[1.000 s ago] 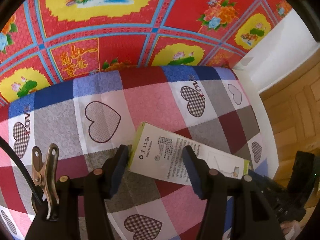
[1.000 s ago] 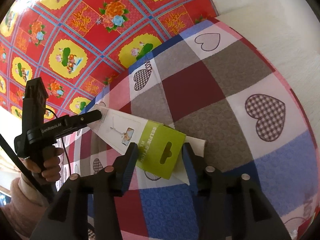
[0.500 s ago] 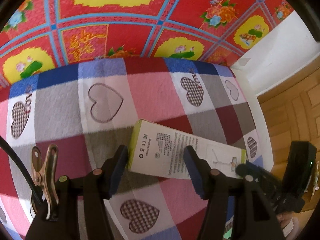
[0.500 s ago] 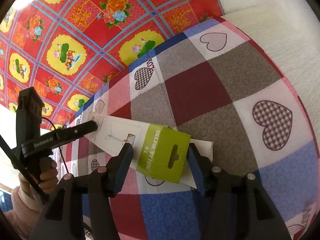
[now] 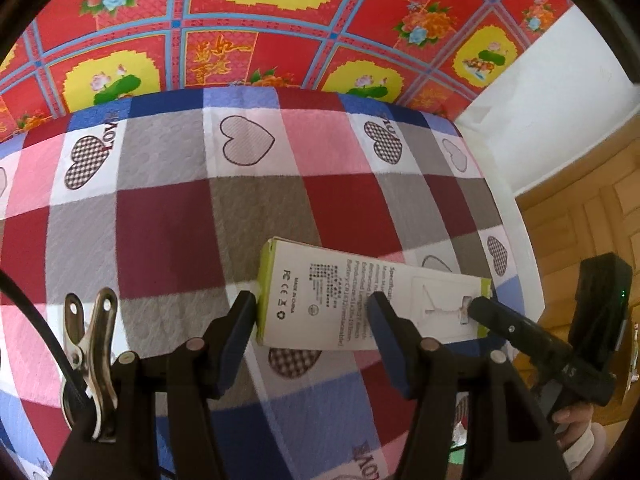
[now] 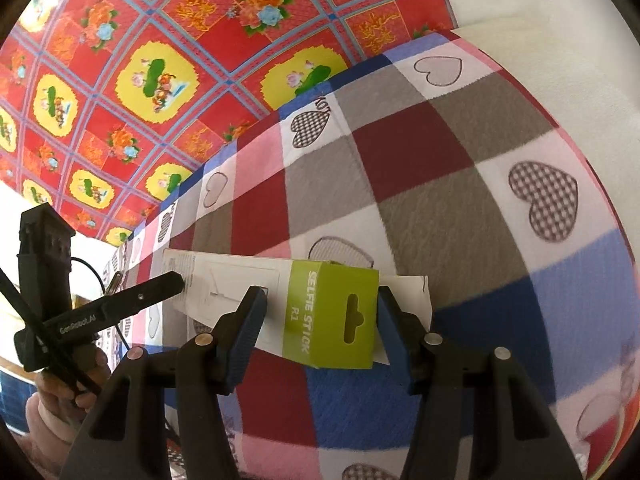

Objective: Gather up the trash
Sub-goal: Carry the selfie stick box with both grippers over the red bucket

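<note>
A flat white-and-green box lies on the checked heart cloth over the surface, in the lower centre of both views. In the left wrist view, the left gripper stands wide, its fingers either side of the box's printed end; whether they touch it I cannot tell. In the right wrist view, the right gripper also stands wide, flanking the green end marked SELFIE STICK. Each gripper shows in the other's view at the frame edge, tip at the box. Red floral sheeting fills the upper frame.
</note>
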A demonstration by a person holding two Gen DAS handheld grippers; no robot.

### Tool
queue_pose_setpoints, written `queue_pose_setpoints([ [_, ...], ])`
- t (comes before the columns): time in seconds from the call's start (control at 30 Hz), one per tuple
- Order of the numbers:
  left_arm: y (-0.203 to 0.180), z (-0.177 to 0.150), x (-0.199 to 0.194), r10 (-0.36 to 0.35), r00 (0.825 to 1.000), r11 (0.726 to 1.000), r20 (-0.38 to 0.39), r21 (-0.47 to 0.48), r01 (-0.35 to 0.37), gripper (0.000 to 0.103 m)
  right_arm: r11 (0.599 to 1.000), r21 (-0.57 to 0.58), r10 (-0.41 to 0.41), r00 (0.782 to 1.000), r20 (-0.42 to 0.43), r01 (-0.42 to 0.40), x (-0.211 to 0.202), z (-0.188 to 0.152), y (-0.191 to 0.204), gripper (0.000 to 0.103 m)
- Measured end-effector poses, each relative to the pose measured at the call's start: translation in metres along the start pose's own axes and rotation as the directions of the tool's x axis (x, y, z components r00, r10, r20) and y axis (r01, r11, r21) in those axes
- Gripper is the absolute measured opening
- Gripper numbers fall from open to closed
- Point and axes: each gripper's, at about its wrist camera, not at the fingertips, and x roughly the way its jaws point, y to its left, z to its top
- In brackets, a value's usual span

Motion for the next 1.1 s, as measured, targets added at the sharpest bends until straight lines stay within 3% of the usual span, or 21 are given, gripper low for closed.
queue_pose_setpoints([
  [0.63,-0.04,-0.059,-0.034,-0.073,0.997,0.984,0.01,0.161,0.07,0.061,0.992,0.115,-0.062,0.984,0.164,0.044,-0.079,-0.092,-0.003,0.057],
  [0.9,-0.068,-0.086,-0.042,-0.113,0.994,0.962,-0.01,0.248,0.112,0.061,0.979,0.189,-0.117,0.964,0.238,0.072,-0.117,-0.137,-0.013,0.057],
  [1.1,-0.1,-0.104,-0.038,-0.154,0.987,0.931,-0.053,0.327,0.162,0.061,0.958,0.27,-0.18,0.942,0.283,0.102,-0.149,-0.167,-0.028,0.057],
])
